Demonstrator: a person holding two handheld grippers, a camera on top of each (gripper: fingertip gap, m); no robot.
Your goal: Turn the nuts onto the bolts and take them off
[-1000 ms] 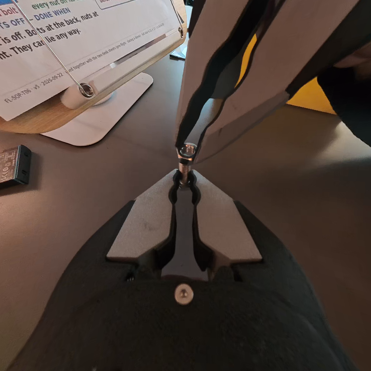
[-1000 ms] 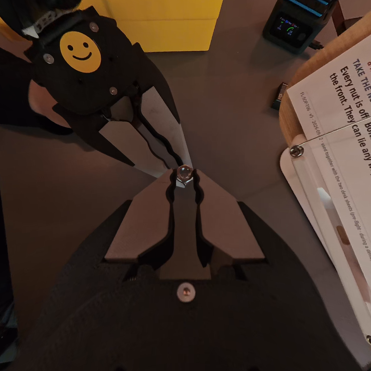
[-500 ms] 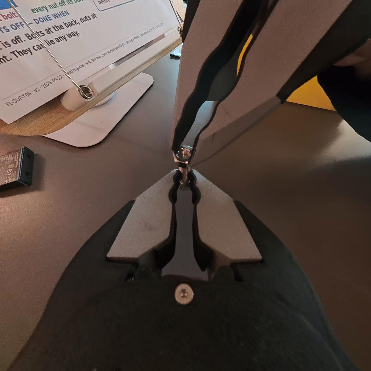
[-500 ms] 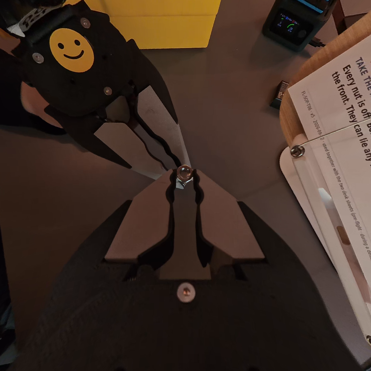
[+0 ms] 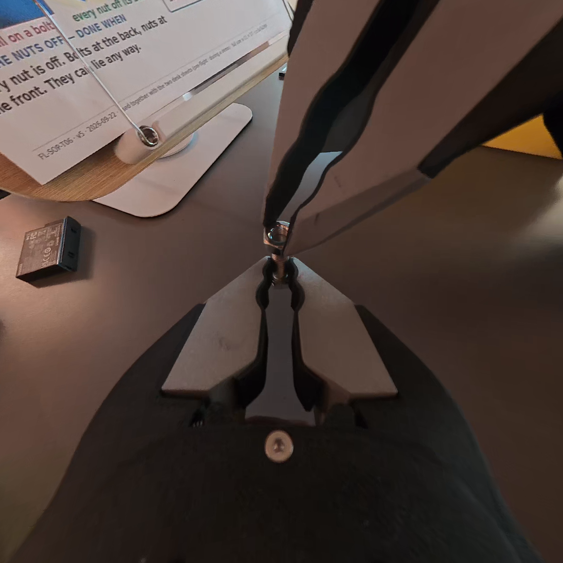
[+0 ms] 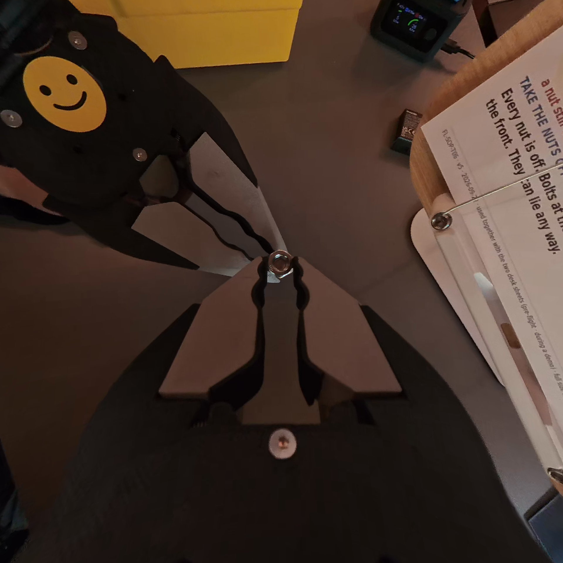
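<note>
My left gripper (image 5: 279, 272) is shut on a small threaded bolt (image 5: 277, 265) that points forward, held above the dark table. My right gripper (image 6: 279, 268) is shut on a silver hex nut (image 6: 280, 264). In the left wrist view the nut (image 5: 275, 237) sits at the tip of the bolt, pinched by the right gripper (image 5: 278, 236) coming in from above. In the right wrist view the left gripper (image 6: 268, 253), with a yellow smiley sticker, comes in from the upper left and meets the nut; the bolt is hidden behind the nut.
A wooden stand with a white printed sheet (image 5: 128, 70) on a white base stands at the left, and shows at the right in the right wrist view (image 6: 502, 213). A small black battery (image 5: 50, 251) lies on the table. A yellow box (image 6: 213, 33) and a small screen device (image 6: 411, 27) stand farther back. Only a small space, under 4 cm, lies between the two pairs of fingers. Both grippers' tips are roughly 20 cm from the small black battery (image 5: 50, 251).
Both grippers keep their hold. The right gripper has rolled a little about the bolt's axis with the nut, and the left gripper has shifted slightly, so the stand and battery drift in view.
</note>
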